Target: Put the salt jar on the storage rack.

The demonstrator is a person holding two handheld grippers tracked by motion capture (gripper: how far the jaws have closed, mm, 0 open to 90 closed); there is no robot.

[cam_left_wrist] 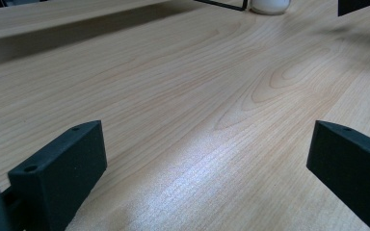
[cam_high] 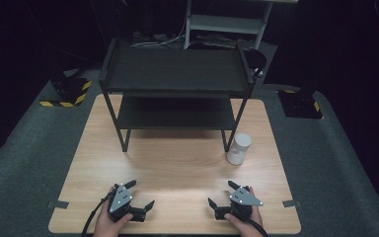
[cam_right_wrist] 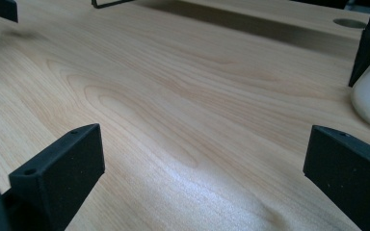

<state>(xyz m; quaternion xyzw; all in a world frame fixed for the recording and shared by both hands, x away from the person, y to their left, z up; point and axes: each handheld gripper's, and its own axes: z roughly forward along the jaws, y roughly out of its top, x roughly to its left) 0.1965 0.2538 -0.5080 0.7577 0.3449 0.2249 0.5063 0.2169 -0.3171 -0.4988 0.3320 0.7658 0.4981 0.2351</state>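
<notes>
Two-tier black rack [cam_high: 175,89] across upper middle of frame, on wooden bench [cam_high: 177,163]. White bottle [cam_high: 239,148] right of centre beside rack leg: probably light, rigid, smooth; best gripped mid-body. Left tool [cam_high: 139,195], right tool [cam_high: 223,193] at bottom, both released, empty.

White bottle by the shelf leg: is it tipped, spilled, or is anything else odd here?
Nothing stands out. The white bottle stands upright and capped beside the black shelf rack, with no spill on the wooden table. Both grippers rest open near the front edge.
</notes>
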